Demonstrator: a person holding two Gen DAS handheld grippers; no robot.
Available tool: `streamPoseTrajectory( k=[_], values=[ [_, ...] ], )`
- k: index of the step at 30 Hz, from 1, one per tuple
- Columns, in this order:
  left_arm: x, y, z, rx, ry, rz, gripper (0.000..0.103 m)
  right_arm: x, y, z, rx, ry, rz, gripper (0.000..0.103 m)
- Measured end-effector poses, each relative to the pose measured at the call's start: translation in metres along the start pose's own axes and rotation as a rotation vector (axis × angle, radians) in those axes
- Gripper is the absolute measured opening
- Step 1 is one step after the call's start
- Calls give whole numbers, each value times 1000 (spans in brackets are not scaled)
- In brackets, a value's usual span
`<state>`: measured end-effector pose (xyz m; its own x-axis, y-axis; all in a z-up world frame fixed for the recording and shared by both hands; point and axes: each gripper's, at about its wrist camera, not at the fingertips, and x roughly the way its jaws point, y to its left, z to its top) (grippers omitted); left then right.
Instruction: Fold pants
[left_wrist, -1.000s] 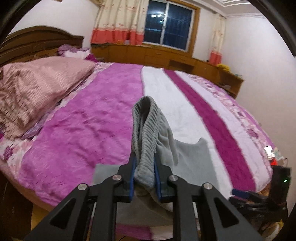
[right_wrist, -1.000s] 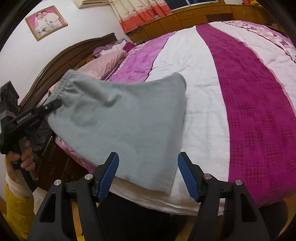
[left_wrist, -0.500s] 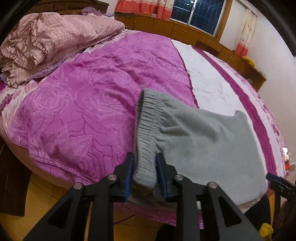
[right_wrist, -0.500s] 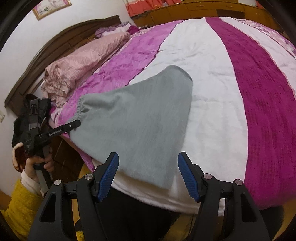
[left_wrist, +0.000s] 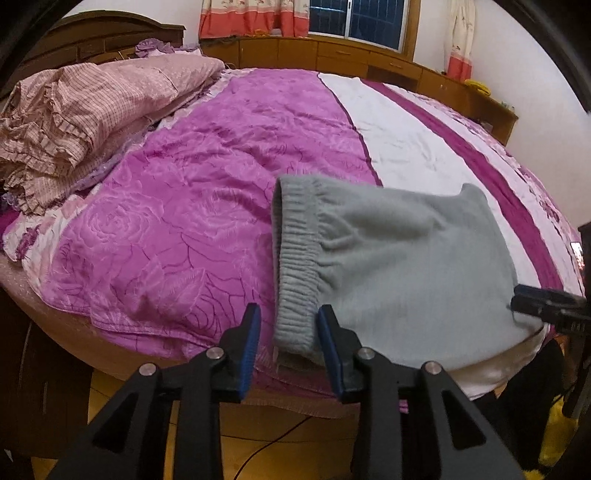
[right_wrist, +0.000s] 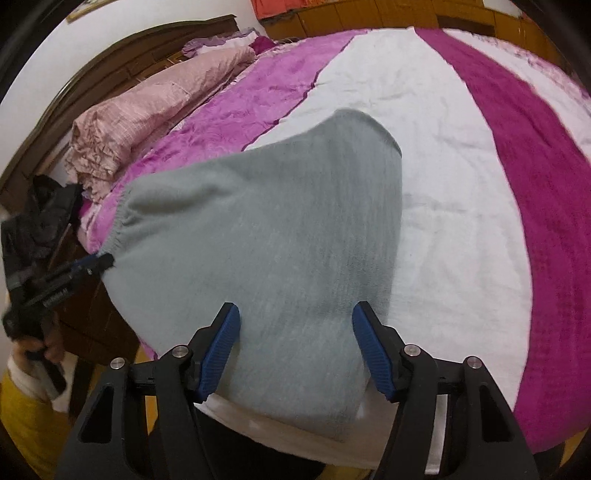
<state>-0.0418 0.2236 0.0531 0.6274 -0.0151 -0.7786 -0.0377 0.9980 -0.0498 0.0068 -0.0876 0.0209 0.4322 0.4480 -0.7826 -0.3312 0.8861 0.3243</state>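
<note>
Grey pants (left_wrist: 399, 266), folded, lie at the bed (left_wrist: 177, 206) edge as the left gripper (left_wrist: 288, 343), jaws just opening, releases the waistband (left_wrist: 295, 251) and the right gripper (right_wrist: 295, 350) stands unclenched; next comes withdrawal.

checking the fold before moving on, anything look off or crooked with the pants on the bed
Mostly fine. The grey pants lie folded and flat on the bed, but their near edge hangs past the bed's front edge. The far corner is rounded, so the folded outline is not square. No damage shows.
</note>
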Motion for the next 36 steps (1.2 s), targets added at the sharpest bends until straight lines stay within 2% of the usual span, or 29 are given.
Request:
streamPoseTrajectory(
  k=[7, 12, 15, 18, 21, 24, 26, 27, 28, 30, 33, 34, 36],
  values=[
    [-50, -12, 7, -30, -142, -36, 34, -31, 11, -2, 9, -35, -44, 59],
    [-53, -21, 13, -36, -116, -25, 34, -42, 19, 4, 10, -50, -93, 59],
    [-51, -23, 21, -26, -94, -3, 35, -43, 24, 21, -5, -34, -120, 58],
    [-47, -22, 34, -31, -91, 12, 35, -54, 31, 41, -69, -65, -146, 58],
    [-39, -23, 46, -66, -71, 11, 35, -61, 31, 58, -90, -104, -125, 58],
    [-31, -22, 56, -125, -64, 12, 35, -58, 23, 70, -49, -128, -75, 58],
    [-24, -23, 61, -161, -63, 18, 35, -51, 18, 75, -23, -141, -40, 55],
    [-20, -25, 64, -175, -66, 16, 35, -47, 14, 77, -9, -147, -32, 48],
    [-18, -27, 66, -181, -71, 10, 35, -42, 10, 79, 0, -149, -33, 35],
    [-12, -33, 72, -187, -75, -20, 35, -31, 3, 82, 5, -139, -45, 18],
    [-6, -41, 79, -187, -89, -42, 30, -15, -8, 85, 18, -128, -41, 15],
    [-3, -43, 81, -178, -92, -37, 25, -10, -12, 87, 27, -119, -35, 15],
    [7, -48, 83, -154, -76, -16, 22, -2, -18, 87, 44, -105, -26, 15]
  ],
)
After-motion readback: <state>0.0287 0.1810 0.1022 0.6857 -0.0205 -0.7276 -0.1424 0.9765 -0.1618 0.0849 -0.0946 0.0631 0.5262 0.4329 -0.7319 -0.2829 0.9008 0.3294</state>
